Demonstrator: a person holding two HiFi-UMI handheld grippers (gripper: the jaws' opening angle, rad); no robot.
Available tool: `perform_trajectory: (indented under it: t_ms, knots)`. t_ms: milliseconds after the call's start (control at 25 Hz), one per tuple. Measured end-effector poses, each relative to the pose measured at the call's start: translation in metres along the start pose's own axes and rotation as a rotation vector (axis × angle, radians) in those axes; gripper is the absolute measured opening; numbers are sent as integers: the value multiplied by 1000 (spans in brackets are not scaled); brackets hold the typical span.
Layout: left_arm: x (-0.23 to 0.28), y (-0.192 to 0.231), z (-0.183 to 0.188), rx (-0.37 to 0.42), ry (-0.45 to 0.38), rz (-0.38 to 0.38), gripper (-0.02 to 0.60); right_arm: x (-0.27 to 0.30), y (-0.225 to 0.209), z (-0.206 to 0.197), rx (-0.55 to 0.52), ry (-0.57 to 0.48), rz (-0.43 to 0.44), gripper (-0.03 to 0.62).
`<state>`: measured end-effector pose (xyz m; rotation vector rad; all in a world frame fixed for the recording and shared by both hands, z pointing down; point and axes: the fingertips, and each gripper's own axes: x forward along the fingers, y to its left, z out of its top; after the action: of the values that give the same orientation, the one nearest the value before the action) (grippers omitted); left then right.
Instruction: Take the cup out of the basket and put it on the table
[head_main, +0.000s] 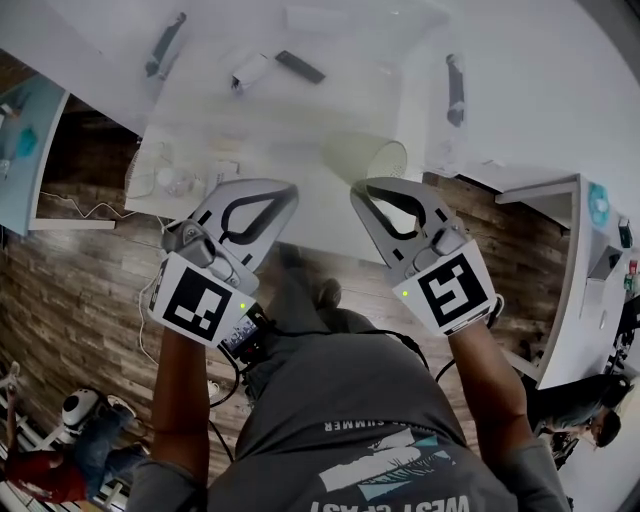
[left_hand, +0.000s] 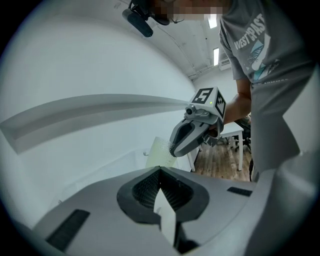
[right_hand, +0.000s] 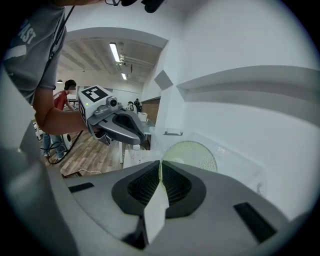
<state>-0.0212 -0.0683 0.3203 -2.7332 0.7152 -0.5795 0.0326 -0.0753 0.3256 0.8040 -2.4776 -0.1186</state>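
Pale-green ribbed plastic cup (head_main: 362, 158) is seen on its side in a clear basket (right_hand: 235, 162) on the tabletop (head_main: 350, 100), just beyond the left claw (head_main: 288, 192) and right claw (head_main: 358, 190). Both are closed and empty. The cup is judged light and crushable, best pinched at the rim.

The left gripper (head_main: 285, 192) and the right gripper (head_main: 360, 192) hang over the near edge of the white table (head_main: 200, 110), tips side by side but apart. Just beyond and between them, a pale green cup (head_main: 365, 158) lies on its side. A dark flat bar (head_main: 300, 67) lies toward the far edge.
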Motion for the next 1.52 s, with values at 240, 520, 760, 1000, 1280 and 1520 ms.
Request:
perform_trajectory:
  t_ms: [240, 520, 760, 1000, 1280, 1520]
  knots:
    - [-5, -9, -22, -45, 24, 12, 9, 14, 25, -19, 18, 41, 63, 29]
    - [-8, -18, -50, -109, 58, 12, 9, 43, 46, -70, 81, 143, 128, 29]
    - [-11, -24, -72, -158, 86, 7, 9, 69, 58, -115, 105, 237, 169, 29]
    - [-10, -25, -87, -190, 93, 1, 8, 93, 68, -162, 119, 340, 201, 29]
    - [-7, -27, -97, -215, 98, -3, 9, 114, 73, -201, 112, 428, 230, 29]
    - [-2, -24, -96, -241, 92, 9, 9, 124, 80, -220, 102, 485, 258, 29]
